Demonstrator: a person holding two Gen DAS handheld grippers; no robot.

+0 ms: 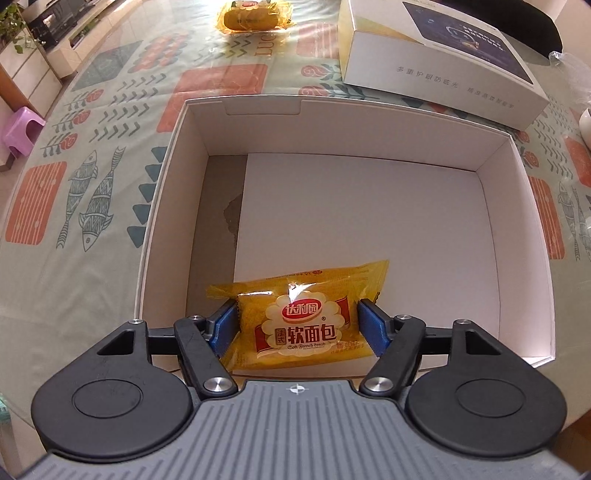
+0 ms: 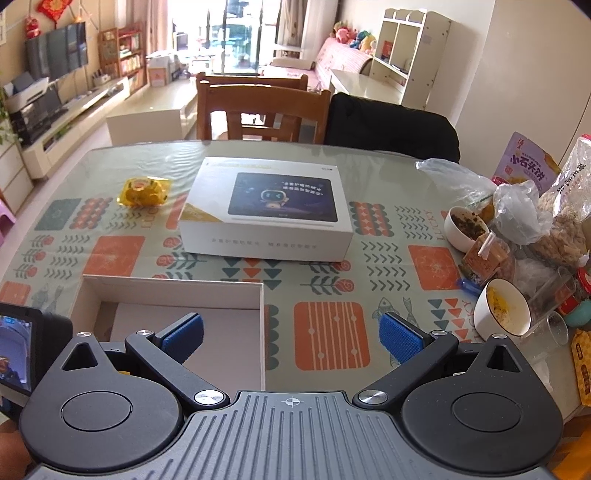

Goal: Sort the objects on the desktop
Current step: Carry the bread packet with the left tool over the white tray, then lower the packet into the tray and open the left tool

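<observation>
My left gripper (image 1: 297,323) is shut on a yellow soft-bread packet (image 1: 295,321), its blue pads pressing both sides, over the near end of an open white box (image 1: 173,177). A second yellow bread packet (image 1: 253,16) lies on the table beyond the box; it also shows in the right wrist view (image 2: 144,190). My right gripper (image 2: 291,338) is open and empty above the tablecloth, just right of the open box's corner (image 2: 258,291).
A closed white tablet box (image 2: 266,210) lies at mid-table, also seen at the upper right in the left wrist view (image 1: 443,62). Bowls (image 2: 502,312), snack bags (image 2: 528,162), plastic bags and a glass crowd the right edge. Wooden chairs (image 2: 262,110) stand behind the table.
</observation>
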